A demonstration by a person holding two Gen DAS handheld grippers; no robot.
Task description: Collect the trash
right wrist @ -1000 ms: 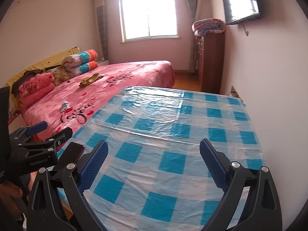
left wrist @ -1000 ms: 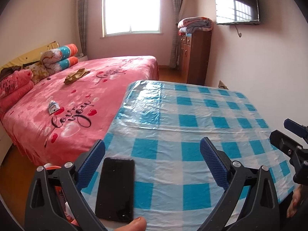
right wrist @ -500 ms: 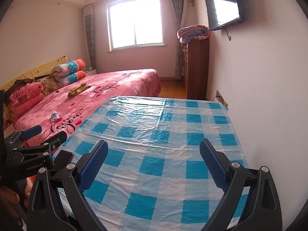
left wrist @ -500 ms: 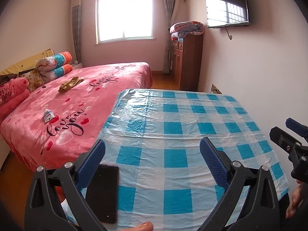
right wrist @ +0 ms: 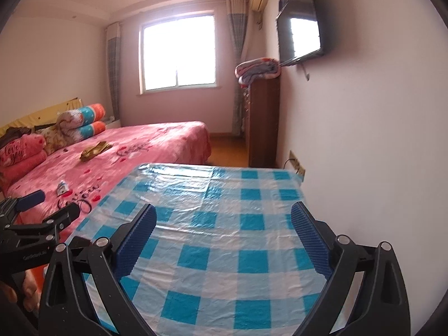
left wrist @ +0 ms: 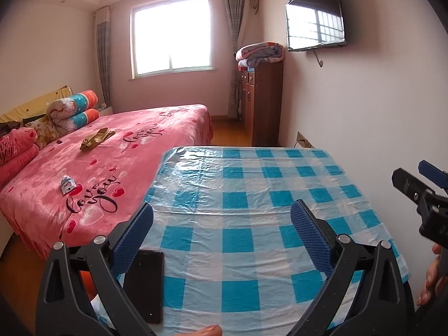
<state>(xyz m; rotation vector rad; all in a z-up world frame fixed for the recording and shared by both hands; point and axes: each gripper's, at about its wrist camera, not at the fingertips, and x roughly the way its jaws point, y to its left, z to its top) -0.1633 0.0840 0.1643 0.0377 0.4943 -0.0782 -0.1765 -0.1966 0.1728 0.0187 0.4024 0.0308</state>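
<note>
Claws, two, black frames with blue ribbed pads: left claw [left wrist: 221,229] spread wide, nothing between its pads, held over the near edge of the table [left wrist: 252,190]; right claw [right wrist: 224,232] likewise spread and empty, over the near right part of the same table

Table covering: glossy plastic sheet in blue-and-white check, wrinkled, against the right wall

Flat black rectangular phone [left wrist: 145,282]: lying on the near left corner of the table, just beside the left claw's left pad

Trash, item one: small crumpled white-and-blue wrapper [left wrist: 67,184] on the pink heart-printed bed cover [left wrist: 134,151], left of the table, near side of the bed, well apart from both claws

Trash, item two: crumpled olive-gold wrapper or cloth [left wrist: 96,139], farther up the same bed; which of the two it is cannot be told

Far right: brown wooden cabinet [left wrist: 264,100] bearing a folded blanket; black wall-mounted television [left wrist: 316,15] above
</note>
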